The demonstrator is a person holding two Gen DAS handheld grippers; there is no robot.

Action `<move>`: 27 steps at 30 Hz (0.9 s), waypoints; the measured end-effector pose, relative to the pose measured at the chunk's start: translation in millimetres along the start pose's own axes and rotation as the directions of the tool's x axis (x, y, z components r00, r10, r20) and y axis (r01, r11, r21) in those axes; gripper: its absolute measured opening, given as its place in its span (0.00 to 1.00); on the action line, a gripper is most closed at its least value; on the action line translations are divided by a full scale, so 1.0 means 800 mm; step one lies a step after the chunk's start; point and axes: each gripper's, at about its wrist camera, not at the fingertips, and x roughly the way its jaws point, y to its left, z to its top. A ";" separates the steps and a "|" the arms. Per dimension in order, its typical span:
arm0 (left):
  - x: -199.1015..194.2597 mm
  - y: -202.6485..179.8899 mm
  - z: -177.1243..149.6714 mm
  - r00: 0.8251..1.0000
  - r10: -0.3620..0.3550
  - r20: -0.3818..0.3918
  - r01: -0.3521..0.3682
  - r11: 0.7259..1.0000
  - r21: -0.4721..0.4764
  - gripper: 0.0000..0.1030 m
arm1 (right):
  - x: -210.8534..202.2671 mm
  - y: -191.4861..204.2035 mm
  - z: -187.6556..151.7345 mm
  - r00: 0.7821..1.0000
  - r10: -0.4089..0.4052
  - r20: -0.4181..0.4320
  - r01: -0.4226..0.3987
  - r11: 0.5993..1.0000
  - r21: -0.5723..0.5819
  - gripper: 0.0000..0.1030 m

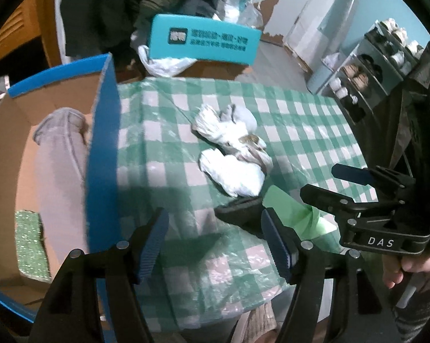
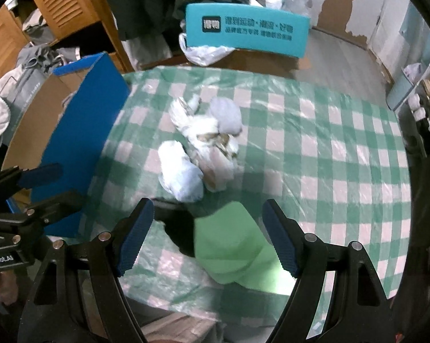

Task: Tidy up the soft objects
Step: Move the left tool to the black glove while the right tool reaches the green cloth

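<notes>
Checked table point(image 2: 315, 148), white bundles point(image 2: 198, 145), green cap point(image 2: 229, 245)

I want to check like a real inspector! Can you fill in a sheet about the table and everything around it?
Surface: green checked tablecloth under clear plastic.
Job's things: white plush toy, green cap on the table; grey garment in the cardboard box.
Clutter: teal box, plastic bag behind.
Grippers: left gripper open; right gripper open over the cap.
Cables: nothing seen.
Surroundings: shoe rack, hanging clothes.
</notes>
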 end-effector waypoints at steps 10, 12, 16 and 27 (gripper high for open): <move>0.044 -0.011 -0.014 0.998 -0.021 -0.058 0.020 0.999 -0.027 0.67 | 0.032 -0.026 -0.039 0.995 0.010 -0.095 -0.009 1.000 0.012 0.78; 0.050 -0.014 -0.017 0.998 -0.023 -0.063 0.022 1.000 -0.023 0.67 | 0.043 -0.028 -0.047 0.992 0.005 -0.123 -0.004 1.000 0.008 0.78; 0.060 -0.020 -0.019 0.997 -0.025 -0.077 0.023 0.999 -0.022 0.67 | 0.058 -0.028 -0.064 0.985 0.004 -0.174 -0.007 1.000 -0.015 0.78; 0.077 -0.019 -0.021 0.994 -0.012 -0.109 0.009 1.000 -0.029 0.67 | 0.083 -0.032 -0.082 0.970 -0.052 -0.239 0.033 0.996 -0.080 0.78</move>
